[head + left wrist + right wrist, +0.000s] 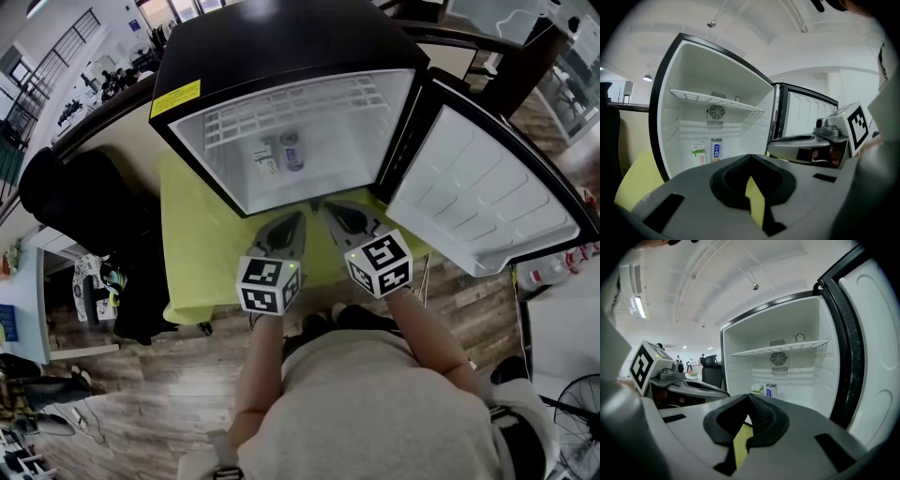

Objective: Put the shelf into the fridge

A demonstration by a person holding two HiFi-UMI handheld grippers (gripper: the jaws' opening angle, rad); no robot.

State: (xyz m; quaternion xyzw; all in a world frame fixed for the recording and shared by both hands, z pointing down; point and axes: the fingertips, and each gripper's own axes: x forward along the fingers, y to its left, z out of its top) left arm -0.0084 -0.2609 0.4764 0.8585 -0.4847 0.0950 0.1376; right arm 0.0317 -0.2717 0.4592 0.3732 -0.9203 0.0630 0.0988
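Note:
The black fridge (281, 56) stands open on a yellow-green table. A white wire shelf (300, 108) sits in place high inside it, also seen in the left gripper view (717, 100) and the right gripper view (780, 348). Below the shelf stand a small carton (698, 153) and a can (716, 150) on the fridge floor. My left gripper (298, 217) and right gripper (323, 206) hover side by side just in front of the opening, pointing inward. Both are shut with nothing between their jaws. The left gripper's tip (751, 157) and the right gripper's tip (749, 397) lie outside the fridge.
The fridge door (487, 187) swings wide to the right, its white inner liner facing up. The yellow-green table (197, 253) shows on the left of the fridge and under it. A black office chair (84, 206) stands at the left, a fan (572, 412) at the lower right on the wooden floor.

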